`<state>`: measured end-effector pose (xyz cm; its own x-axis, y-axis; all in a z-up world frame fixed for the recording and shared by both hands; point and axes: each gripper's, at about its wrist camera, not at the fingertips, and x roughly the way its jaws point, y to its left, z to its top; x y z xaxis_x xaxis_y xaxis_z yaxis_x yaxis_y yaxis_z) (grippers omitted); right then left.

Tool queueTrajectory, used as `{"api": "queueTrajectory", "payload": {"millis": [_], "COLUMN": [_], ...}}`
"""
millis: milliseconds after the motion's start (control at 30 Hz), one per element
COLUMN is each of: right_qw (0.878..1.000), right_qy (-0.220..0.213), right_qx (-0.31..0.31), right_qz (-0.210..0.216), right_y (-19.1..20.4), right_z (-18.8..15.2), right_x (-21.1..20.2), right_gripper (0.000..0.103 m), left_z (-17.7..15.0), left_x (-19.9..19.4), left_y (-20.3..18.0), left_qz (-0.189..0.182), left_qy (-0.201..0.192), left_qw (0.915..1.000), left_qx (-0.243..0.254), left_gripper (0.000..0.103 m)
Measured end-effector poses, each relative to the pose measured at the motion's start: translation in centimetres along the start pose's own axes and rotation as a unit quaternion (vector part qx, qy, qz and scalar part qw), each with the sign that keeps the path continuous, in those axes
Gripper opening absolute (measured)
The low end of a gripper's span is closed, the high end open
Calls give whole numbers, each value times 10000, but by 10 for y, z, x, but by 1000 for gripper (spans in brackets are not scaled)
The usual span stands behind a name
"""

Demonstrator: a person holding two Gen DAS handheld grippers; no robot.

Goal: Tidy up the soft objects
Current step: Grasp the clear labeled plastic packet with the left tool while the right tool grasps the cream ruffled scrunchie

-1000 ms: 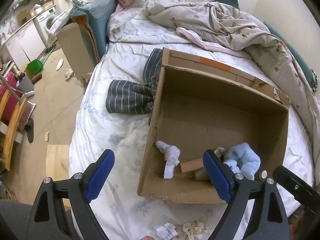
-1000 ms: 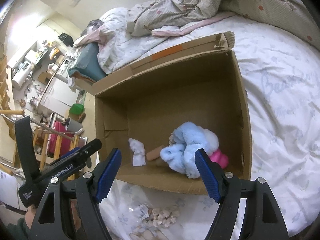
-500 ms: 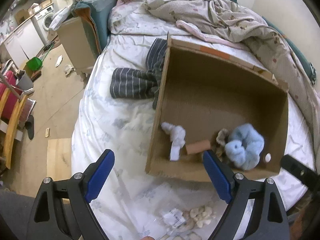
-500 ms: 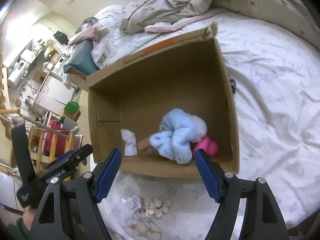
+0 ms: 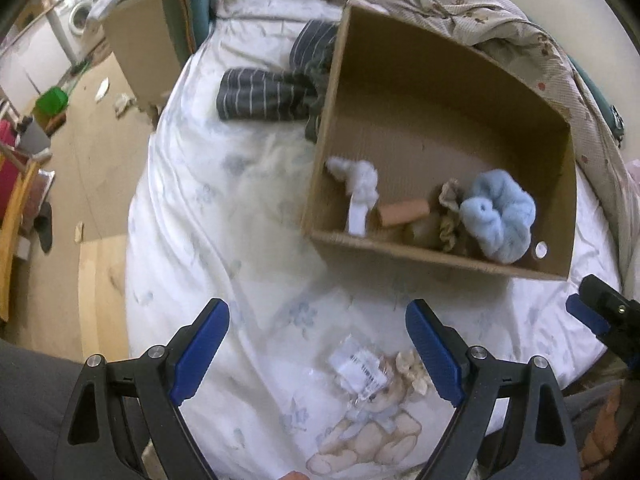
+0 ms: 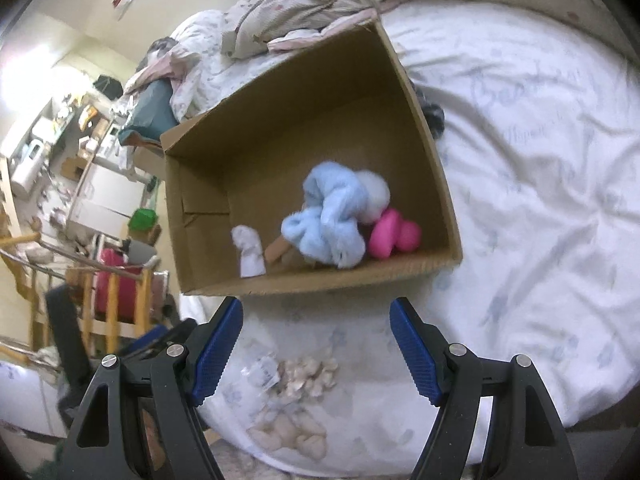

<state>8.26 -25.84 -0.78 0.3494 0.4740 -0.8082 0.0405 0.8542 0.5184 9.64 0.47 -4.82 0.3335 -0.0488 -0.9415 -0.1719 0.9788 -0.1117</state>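
Movement: both grippers have pulled back toward the near edge of the bed and dipped lower than a second ago; the box now sits farther up both views, and the small bagged item has come into plain sight between the fingers.
Bed: white sheet (image 5: 224,216) with a pale floral print and a teddy-bear picture near the edge; a rumpled quilt (image 5: 472,8) lies heaped behind the box.
Cardboard box: open-topped box (image 5: 440,120) standing on the sheet, its near wall facing the grippers.
Striped garment: dark cloth with thin pale stripes (image 5: 264,94), lying on the sheet against the box's left outer wall.
Blue fluffy item: pale blue plush piece (image 6: 328,220) inside the box, near the front wall.
Pink item: bright pink soft thing (image 6: 392,232) touching the blue one, in the front right corner as the right wrist view shows it.
White cloth: small knotted white piece (image 5: 358,188) by the box's left wall.
Tan roll: short tan tube-like piece (image 5: 404,212) between the white cloth and the blue item; blurred, possibly rolled fabric.
Bagged item: small clear packet with a label and cream ruffled contents (image 5: 384,368), on the sheet outside the box.
Left gripper: left gripper (image 5: 318,354) spread wide, nothing between the fingers, above the packet.
Right gripper: right gripper (image 6: 316,350) likewise wide and empty, over the sheet just in front of the box.
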Motion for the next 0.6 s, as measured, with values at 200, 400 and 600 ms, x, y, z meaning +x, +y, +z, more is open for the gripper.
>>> {"api": "queueTrajectory", "payload": {"millis": [200, 400, 600], "right_qw": [9993, 9979, 9969], "right_qy": [90, 388, 448], "right_qx": [352, 468, 330], "right_qz": [-36, -241, -558], "right_y": [-12, -14, -11], "right_z": [-16, -35, -47], "right_x": [3, 18, 25], "right_gripper": [80, 80, 80], "left_z": [-20, -35, -38], "left_x": [25, 72, 92], "left_y": [7, -7, -16], "left_qz": [82, -216, -17], "left_qy": [407, 1258, 1343], "left_qw": [9991, 9918, 9909], "left_qx": [-98, -100, -25], "left_gripper": [89, 89, 81]}}
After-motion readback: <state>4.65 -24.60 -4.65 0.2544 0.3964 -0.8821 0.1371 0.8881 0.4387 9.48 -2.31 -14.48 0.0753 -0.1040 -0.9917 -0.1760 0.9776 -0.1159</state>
